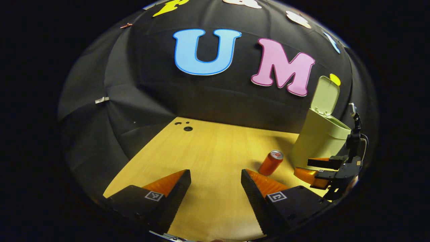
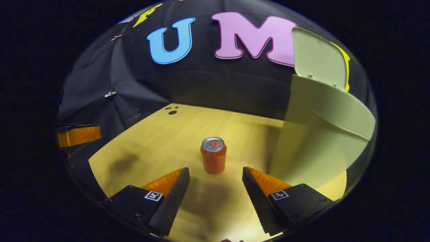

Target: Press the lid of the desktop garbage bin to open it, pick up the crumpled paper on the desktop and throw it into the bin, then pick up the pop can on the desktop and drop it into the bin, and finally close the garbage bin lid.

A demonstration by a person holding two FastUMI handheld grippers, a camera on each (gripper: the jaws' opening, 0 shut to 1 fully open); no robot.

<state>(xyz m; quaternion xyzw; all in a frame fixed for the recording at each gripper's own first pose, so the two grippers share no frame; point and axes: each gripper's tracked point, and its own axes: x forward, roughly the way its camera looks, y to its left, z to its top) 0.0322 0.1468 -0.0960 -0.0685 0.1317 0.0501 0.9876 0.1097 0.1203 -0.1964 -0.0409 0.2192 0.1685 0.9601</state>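
Desktop: pale wooden tabletop (image 1: 208, 158) against the booth's black cloth wall, with a few small round holes (image 1: 187, 128) near its far left corner.
Garbage bin: light green desktop bin (image 1: 319, 141) standing on the tabletop, ahead and to the right of the left gripper; in the right gripper view it rises close on the right side, just beyond the right-hand finger.
Bin lid: flipped up (image 1: 325, 95), standing above the bin's rear edge, so the bin mouth is uncovered.
Pop can: orange can with a silver top (image 2: 213, 158), upright on the tabletop, just ahead of the right gripper's fingertips and roughly centred on the gap between them, not touched by either finger; it stands just left of the bin's base.
Right gripper: (image 2: 215, 183) jaws spread wide, nothing between them, low over the tabletop; seen from the left gripper view it sits at the far right, in front of the bin.
Left gripper: (image 1: 215, 183) jaws spread wide, nothing held, over bare wood well to the left of the can and bin.
Crumpled paper: nowhere on the visible tabletop; the bin's inside cannot be seen.
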